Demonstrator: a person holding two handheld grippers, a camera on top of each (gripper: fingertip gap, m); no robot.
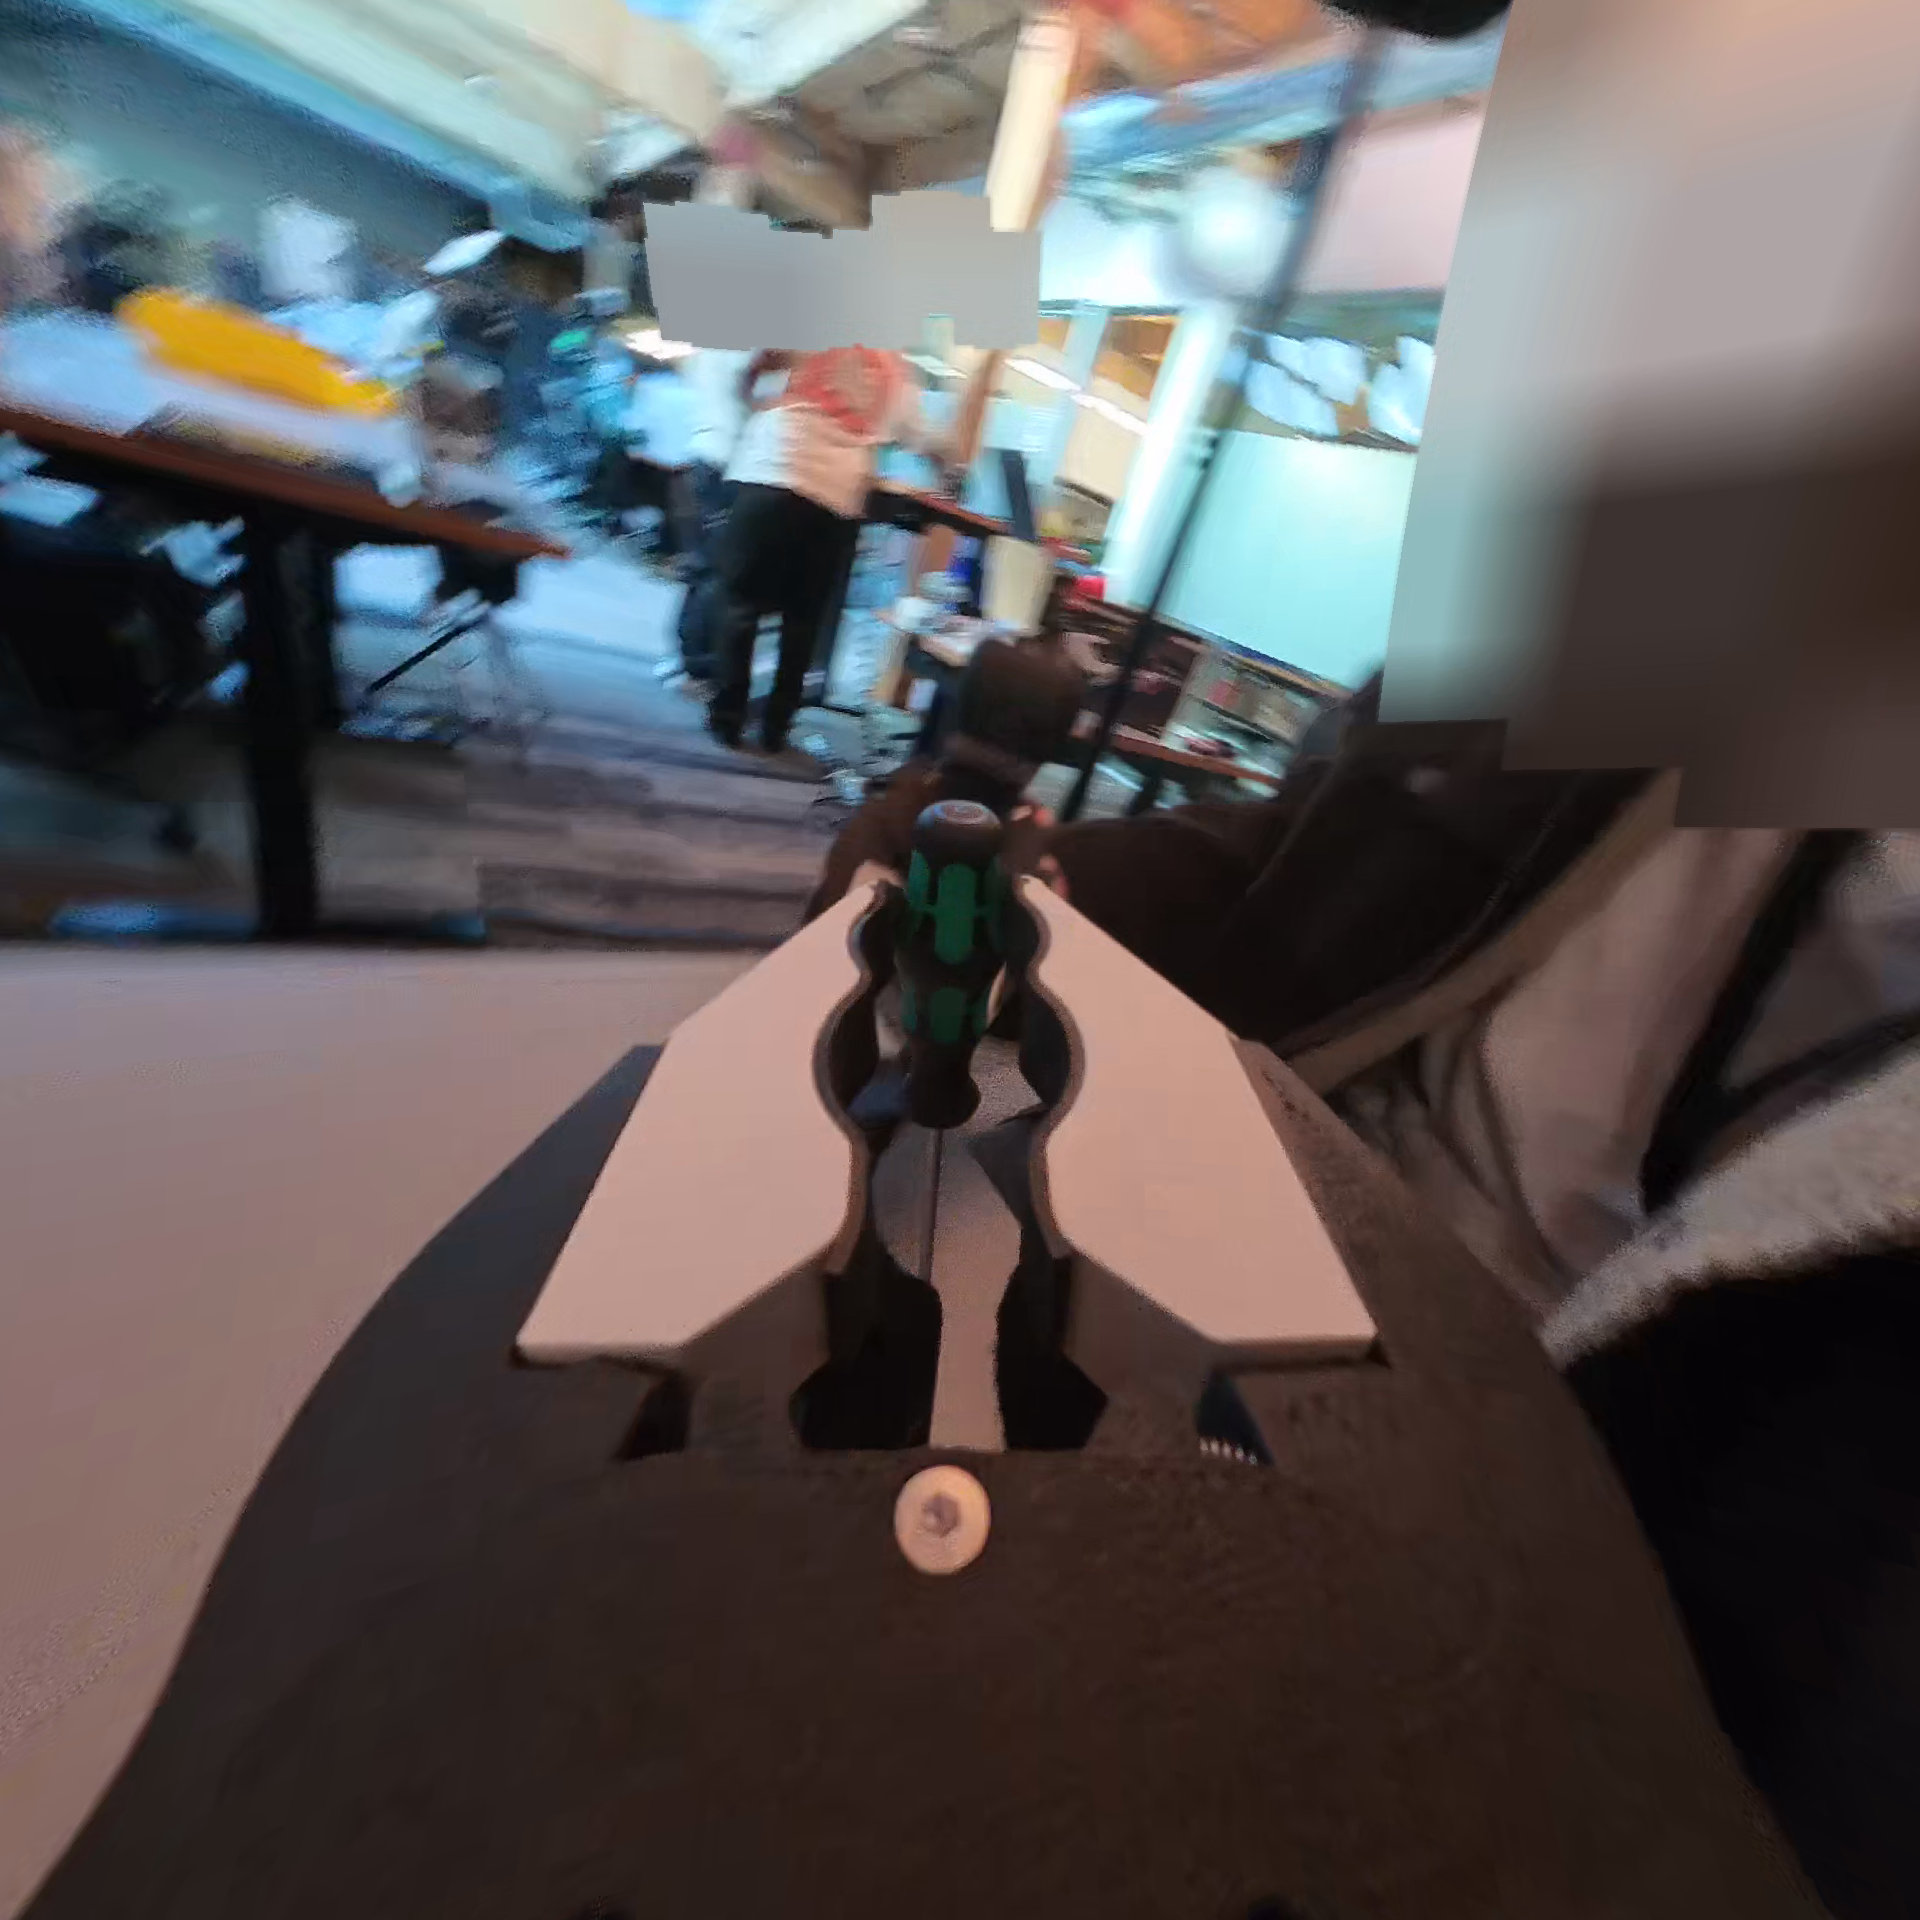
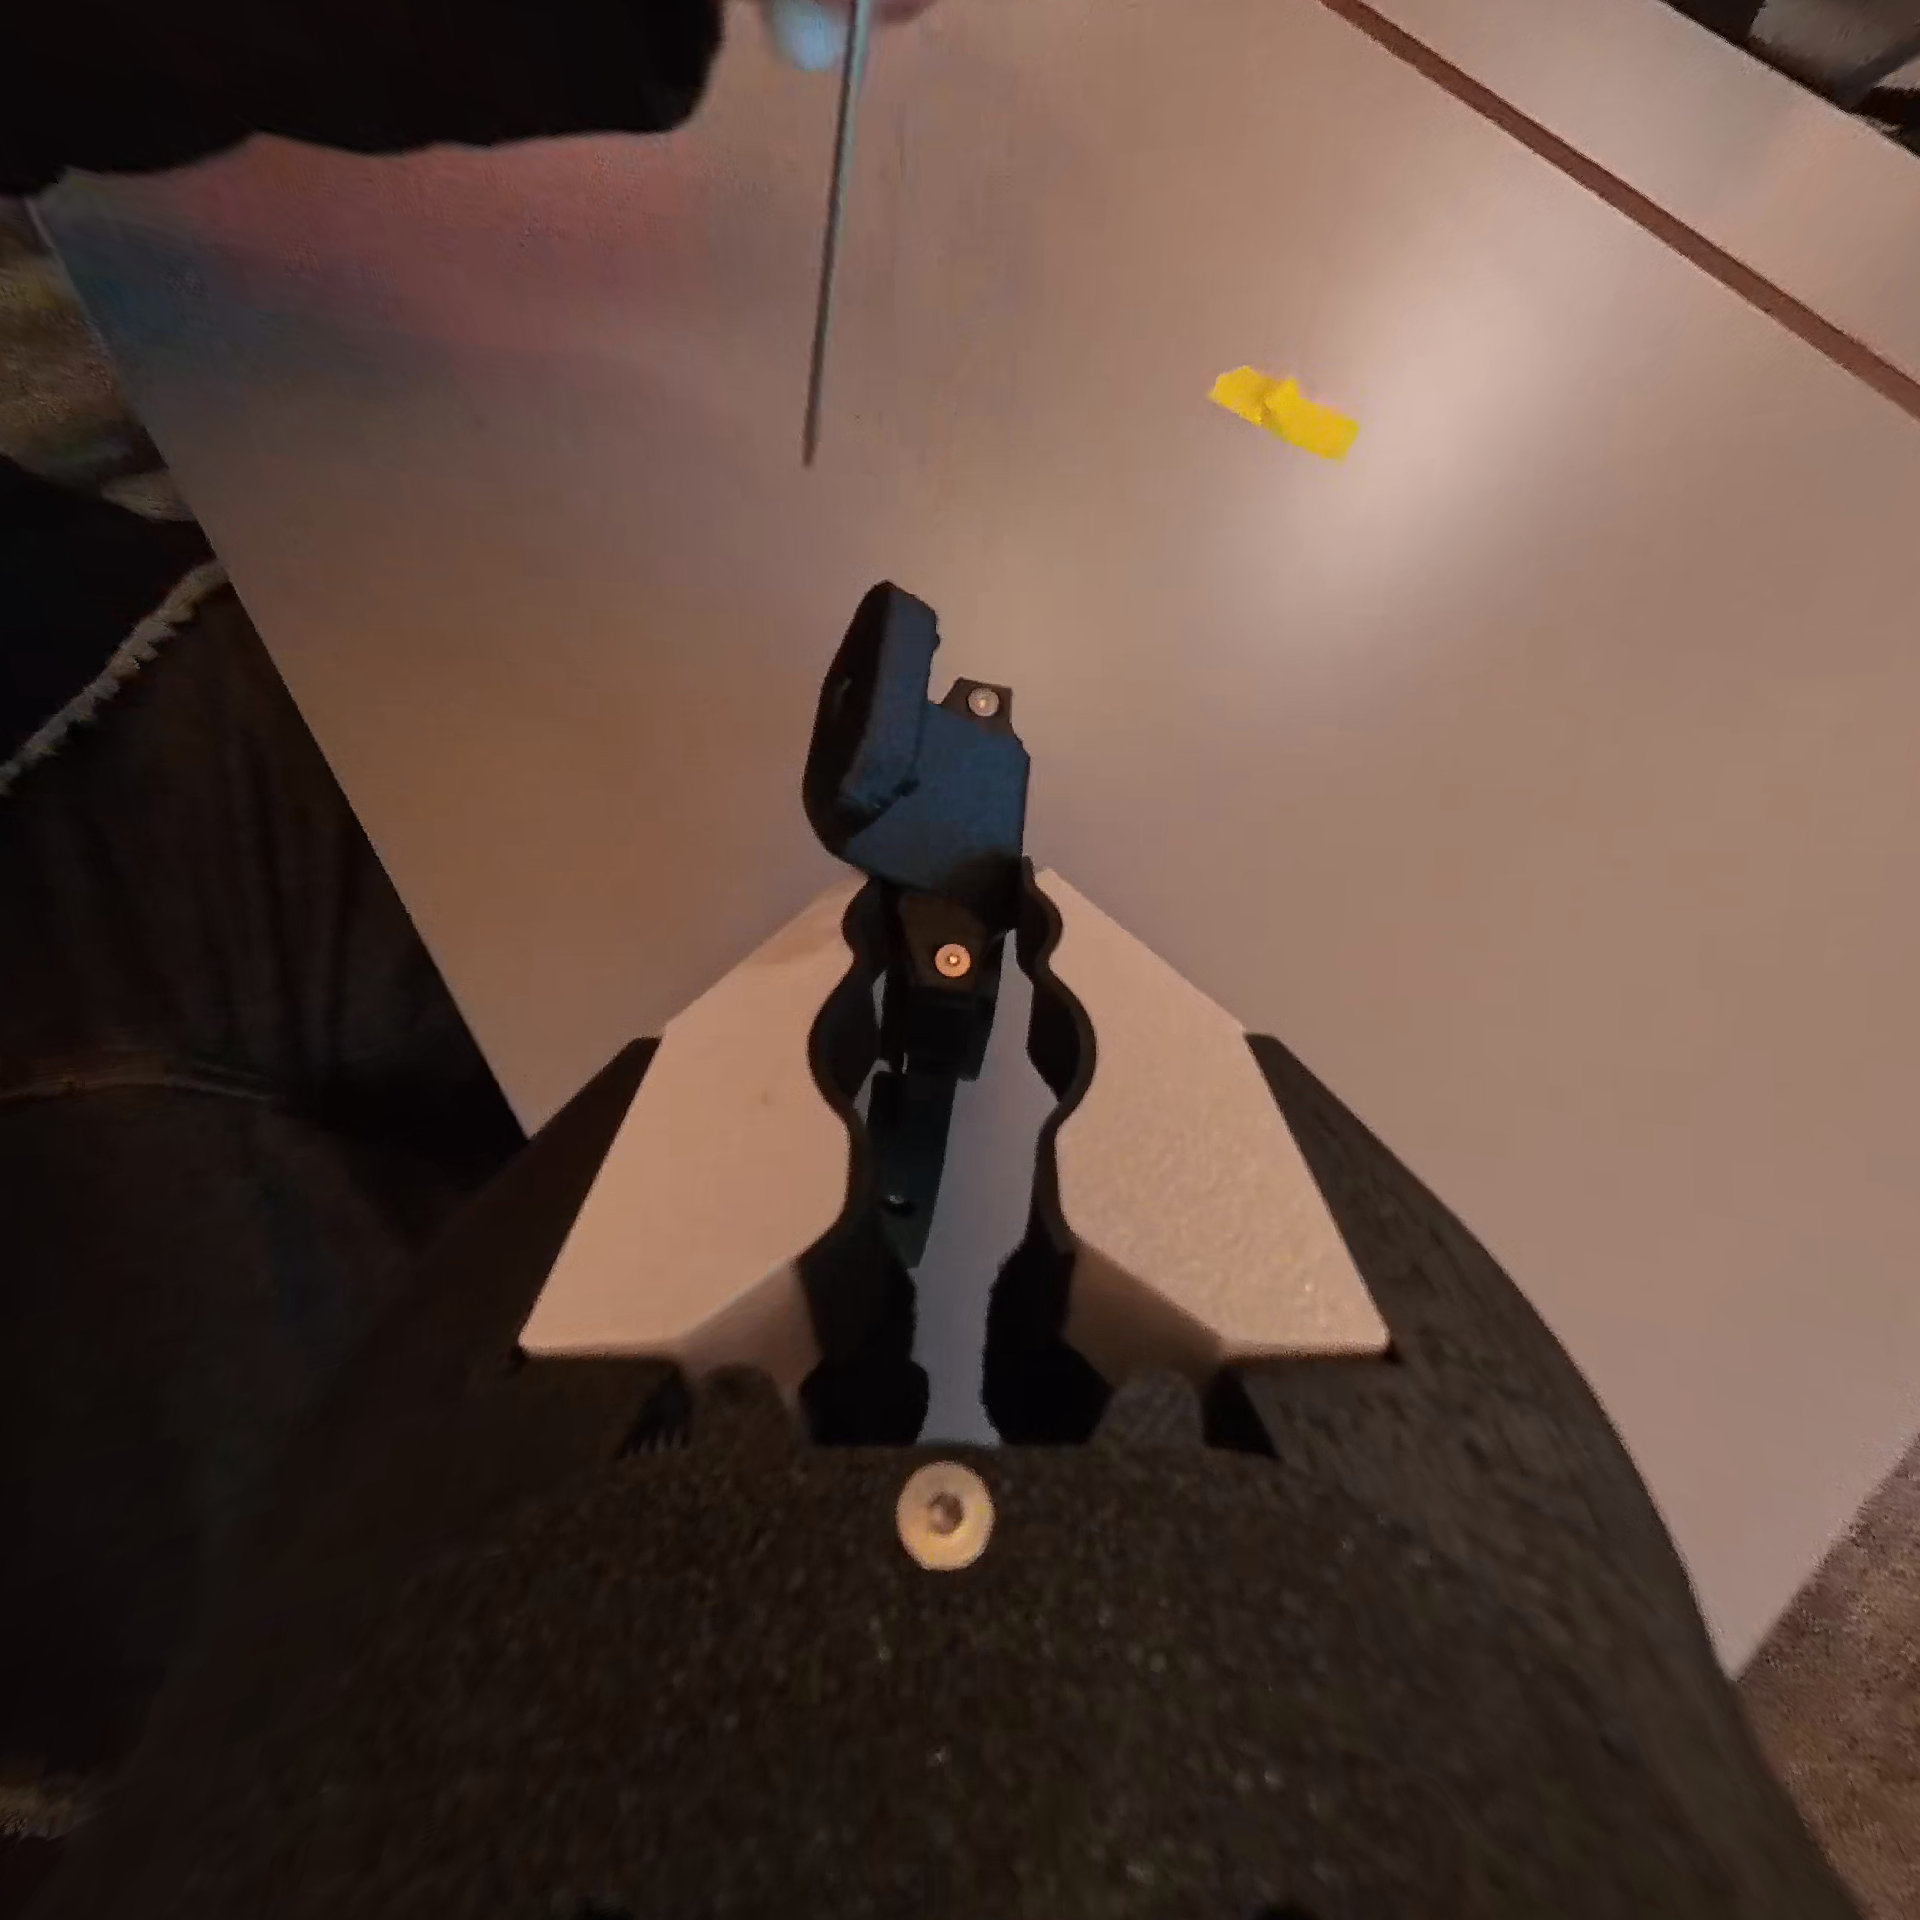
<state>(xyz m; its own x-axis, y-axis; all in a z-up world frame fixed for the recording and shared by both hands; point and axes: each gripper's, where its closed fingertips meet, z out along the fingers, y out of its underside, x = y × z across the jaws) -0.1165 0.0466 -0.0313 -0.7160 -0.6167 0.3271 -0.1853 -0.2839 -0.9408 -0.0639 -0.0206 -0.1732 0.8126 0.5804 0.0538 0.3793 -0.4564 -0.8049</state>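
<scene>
My left gripper (image 1: 951, 894) is shut on a screwdriver (image 1: 951, 935) with a black and green handle, its handle end pointing away and its thin steel shaft running back between the fingers. My right gripper (image 2: 940, 883) is shut on a black 3D-printed part (image 2: 925, 769) with small silver screws, holding it above the white table (image 2: 1351, 831). In the right wrist view the screwdriver's thin shaft (image 2: 831, 239) hangs down from the top edge, its tip well clear of the black part. The left gripper itself is out of that view.
A yellow tape mark (image 2: 1286, 414) lies on the white table to the right. The table's edge runs along the left, beside a person's dark clothing (image 2: 208, 935). In the left wrist view a person (image 1: 800, 520) stands far off among desks (image 1: 312, 488); a grey sleeve (image 1: 1558, 1091) is at right. My right tips are roughly 25 cm from the yellow tape mark (image 2: 1286, 414).
</scene>
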